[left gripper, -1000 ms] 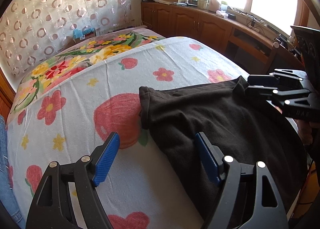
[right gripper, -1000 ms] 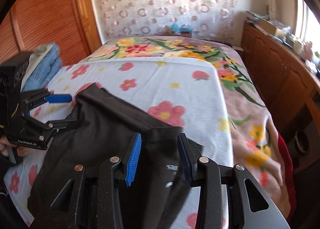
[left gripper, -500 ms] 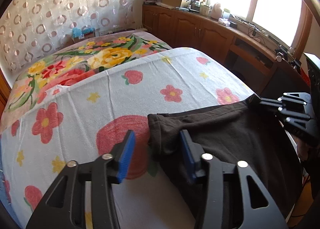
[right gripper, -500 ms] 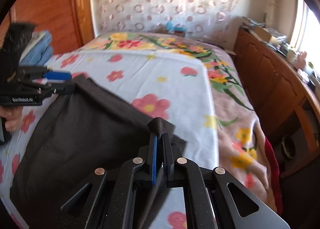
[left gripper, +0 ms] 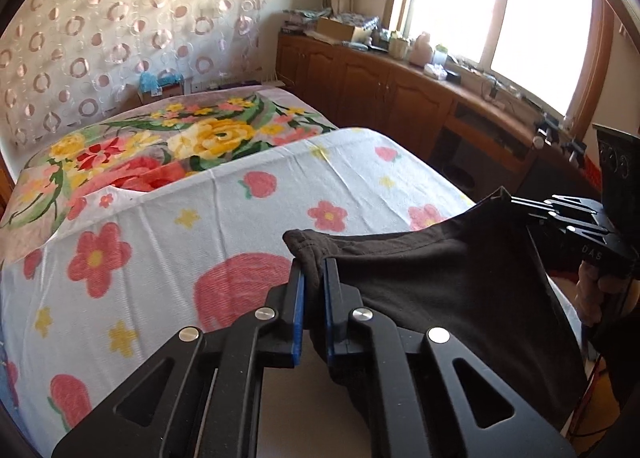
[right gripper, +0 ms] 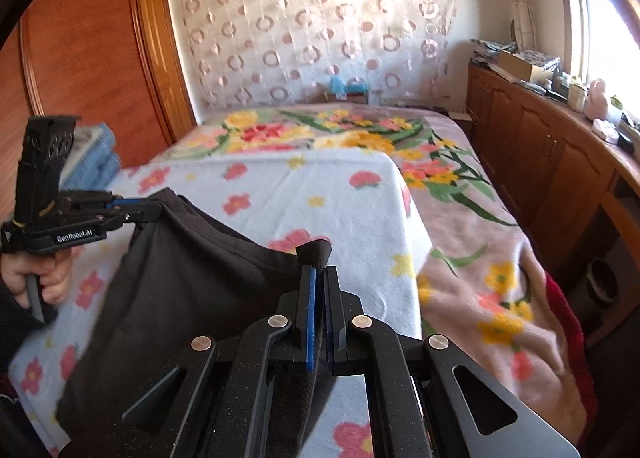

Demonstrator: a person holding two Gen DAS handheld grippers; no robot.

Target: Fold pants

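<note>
since a second ago both grippers have gone from straddling the cloth with jaws apart to pinching it, and the black pants [left gripper: 460,290] now hang lifted between them above the flowered sheet [left gripper: 168,242] instead of lying flat. left gripper [left gripper: 312,278] has just been closing and now clamps one bunched corner of the pants between its blue pads, a knob of fabric poking out past the tips. right gripper [right gripper: 319,282] is squeezed tight on the opposite corner, with cloth trailing down between its fingers. a hand [right gripper: 38,278] grips the left tool's handle. folded blue clothes [right gripper: 96,161] sit on the bed beside the wooden wardrobe [right gripper: 88,49].
</note>
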